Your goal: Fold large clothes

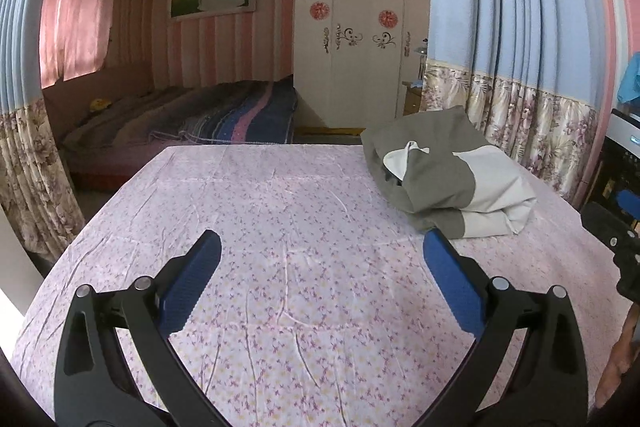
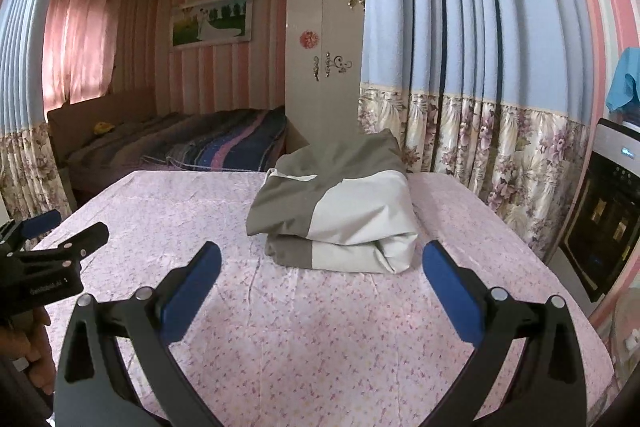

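Floral tablecloth [image 1: 280, 211] lies bare left of folded garment [image 2: 340, 211].

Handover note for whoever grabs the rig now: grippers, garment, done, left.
Left gripper: open, empty, above the floral sheet.
Right gripper: open, empty, pointed at the bundle.
Grey-and-white garment: folded into a compact stack on the sheet's far right part, neither gripper touching it.
Done: the garment looks folded.
Left: probably only neatening the loose white flap on top, if wanted. No other clothes lie on the sheet.
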